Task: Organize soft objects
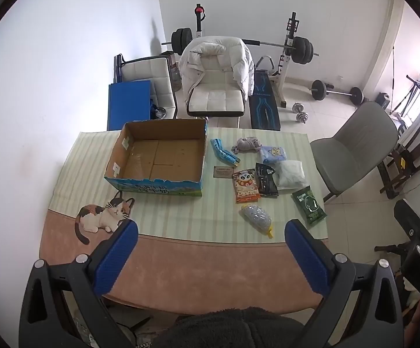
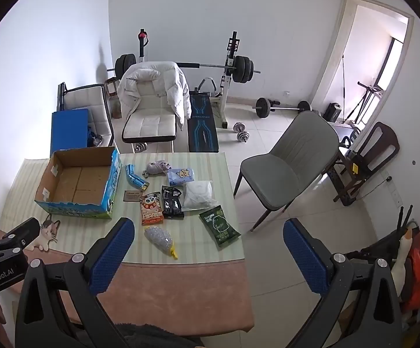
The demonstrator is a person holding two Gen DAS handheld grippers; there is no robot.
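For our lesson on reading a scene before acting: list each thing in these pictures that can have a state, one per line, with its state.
cardboard box: open, empty, upright on the table
left gripper: open, holding nothing
right gripper: open, holding nothing
green packet: lying flat, outside the box
panda snack bag: lying flat, outside the box
white jacket: draped over a chair

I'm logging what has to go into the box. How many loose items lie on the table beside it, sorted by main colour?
Blue: 2, tube pack, cartoon pack
Grey: 1, plush
White: 1, pouch
Orange: 1, panda bag
Black: 1, packet
Green: 1, bag
Clear: 1, bead bag
Brown: 1, card
Total: 9; cardboard box holds nothing.
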